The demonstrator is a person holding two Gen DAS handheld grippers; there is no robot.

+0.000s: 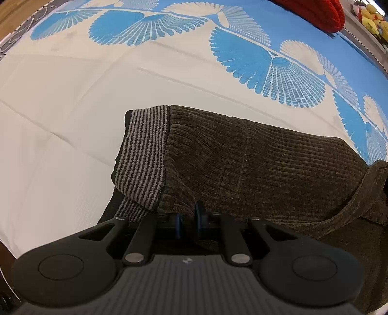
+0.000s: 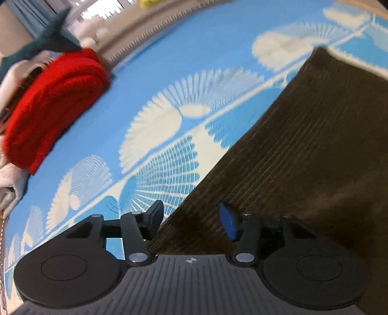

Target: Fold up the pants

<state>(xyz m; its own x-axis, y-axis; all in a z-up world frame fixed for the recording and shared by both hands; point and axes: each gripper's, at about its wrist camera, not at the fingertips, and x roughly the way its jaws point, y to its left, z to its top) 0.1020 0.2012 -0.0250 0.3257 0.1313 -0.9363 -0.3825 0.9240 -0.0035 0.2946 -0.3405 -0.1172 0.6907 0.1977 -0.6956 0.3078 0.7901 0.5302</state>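
Observation:
Dark brown ribbed pants (image 1: pixel 266 164) lie folded on the bed, and their grey-and-black striped waistband (image 1: pixel 143 155) is turned up at the left end. My left gripper (image 1: pixel 189 218) is shut on the pants, pinching the brown fabric just beside the waistband. In the right wrist view the pants (image 2: pixel 303 145) run from the bottom centre up to the right. My right gripper (image 2: pixel 191 218) stands open over their near-left edge. The cloth edge lies between its fingers, and the pads do not press on it. That view is blurred.
The bed cover (image 1: pixel 72 97) is white with a blue fan pattern. A folded red garment (image 2: pixel 55 104) lies at the far side, also seen as a red garment (image 1: pixel 312 12) at the top right. Plush toys (image 1: pixel 371 14) sit beyond it, and a teal plush (image 2: pixel 48 41).

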